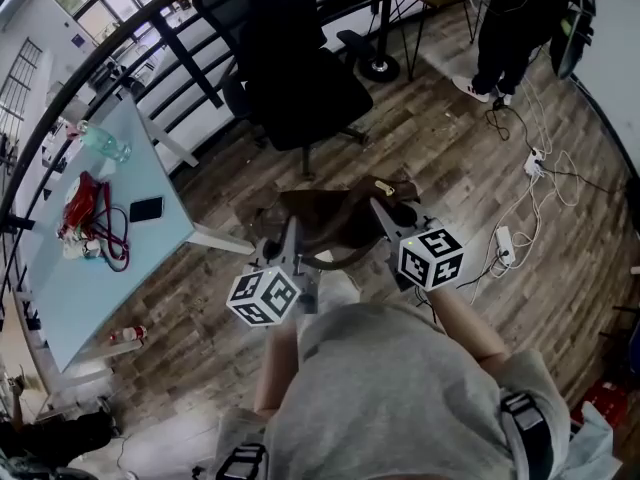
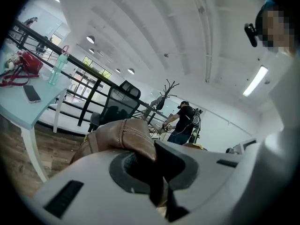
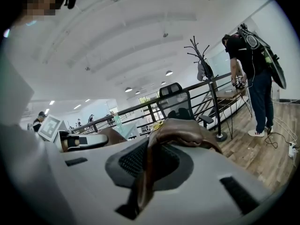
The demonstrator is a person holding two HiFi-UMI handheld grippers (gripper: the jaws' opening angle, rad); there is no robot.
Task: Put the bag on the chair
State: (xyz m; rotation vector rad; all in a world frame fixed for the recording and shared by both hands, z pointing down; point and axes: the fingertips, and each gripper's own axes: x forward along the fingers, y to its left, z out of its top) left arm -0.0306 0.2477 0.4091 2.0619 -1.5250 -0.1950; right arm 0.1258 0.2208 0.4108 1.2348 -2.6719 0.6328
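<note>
A brown leather bag [image 1: 335,218] hangs above the wood floor between my two grippers. My left gripper [image 1: 292,236] is shut on the bag's left edge, where brown leather [image 2: 124,137] is pinched in the jaws. My right gripper [image 1: 385,216] is shut on the bag's right side; its leather [image 3: 180,131] folds over the jaws there. The black office chair [image 1: 300,78] stands just beyond the bag, its seat empty. It also shows in the left gripper view [image 2: 117,104] and the right gripper view [image 3: 176,102].
A pale blue table [image 1: 100,238] stands at left with a red bag [image 1: 82,203], a phone [image 1: 146,209] and a bottle [image 1: 105,143]. A person [image 1: 510,28] stands at the back right. Cables and a power strip [image 1: 504,243] lie on the floor at right. A black railing [image 1: 150,58] runs behind the chair.
</note>
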